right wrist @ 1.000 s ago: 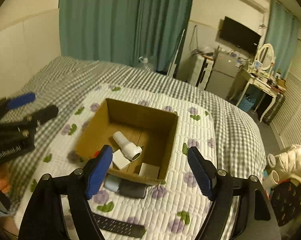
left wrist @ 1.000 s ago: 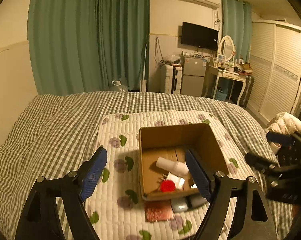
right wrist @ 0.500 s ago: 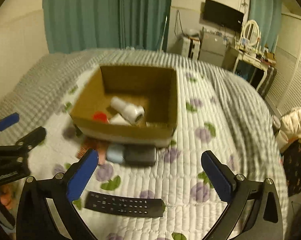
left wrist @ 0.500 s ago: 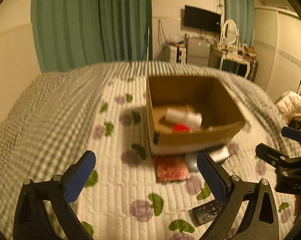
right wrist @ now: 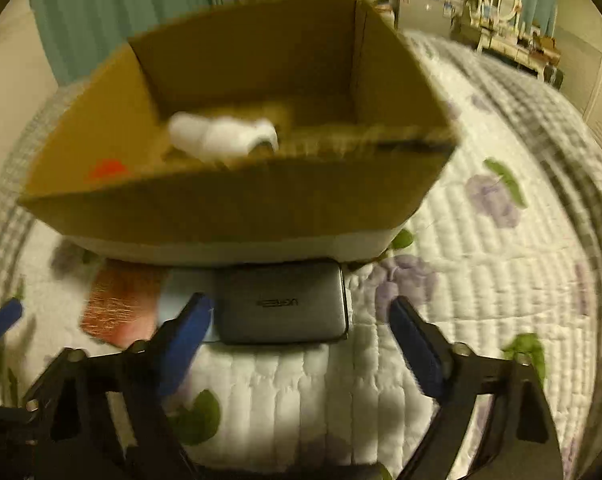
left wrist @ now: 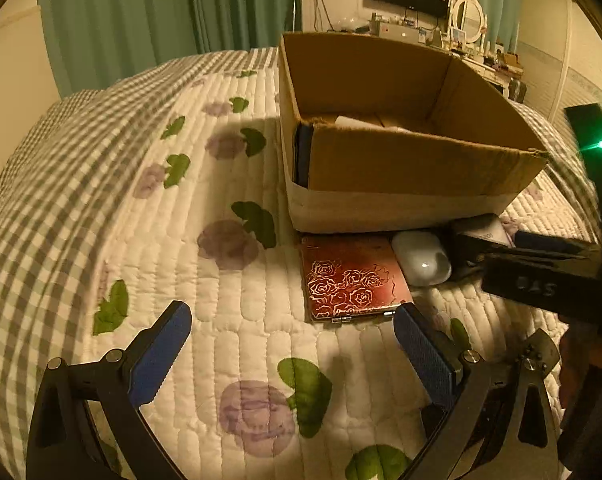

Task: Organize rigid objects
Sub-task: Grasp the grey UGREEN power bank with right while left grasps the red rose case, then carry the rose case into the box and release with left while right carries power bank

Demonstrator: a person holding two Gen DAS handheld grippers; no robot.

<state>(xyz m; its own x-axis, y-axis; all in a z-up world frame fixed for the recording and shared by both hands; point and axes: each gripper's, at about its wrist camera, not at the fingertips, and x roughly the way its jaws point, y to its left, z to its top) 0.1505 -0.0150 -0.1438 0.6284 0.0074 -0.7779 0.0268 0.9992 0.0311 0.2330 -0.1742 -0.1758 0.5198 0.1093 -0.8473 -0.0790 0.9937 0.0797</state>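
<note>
An open cardboard box (left wrist: 413,168) (right wrist: 237,208) sits on the quilted bed cover. Against its near wall lie a red rose-embossed case (left wrist: 351,280) (right wrist: 117,304), a white oval case (left wrist: 421,258) and a dark grey UGREEN device (right wrist: 281,304). Inside the box are a white cylinder (right wrist: 221,136) and something red (right wrist: 109,170). My left gripper (left wrist: 293,344) is open and empty, low over the cover just short of the red case. My right gripper (right wrist: 297,332) is open and empty, its jaws on either side of the grey device's near edge.
The floral quilted cover (left wrist: 229,272) lies over a grey checked bedspread (left wrist: 41,184). The right gripper's black body (left wrist: 549,276) shows at the right of the left wrist view. Green curtains, a TV and a dressing table stand behind.
Both grippers have dropped from high above the bed and moved forward, close to the objects in front of the box. The black remote control has passed out of view.
</note>
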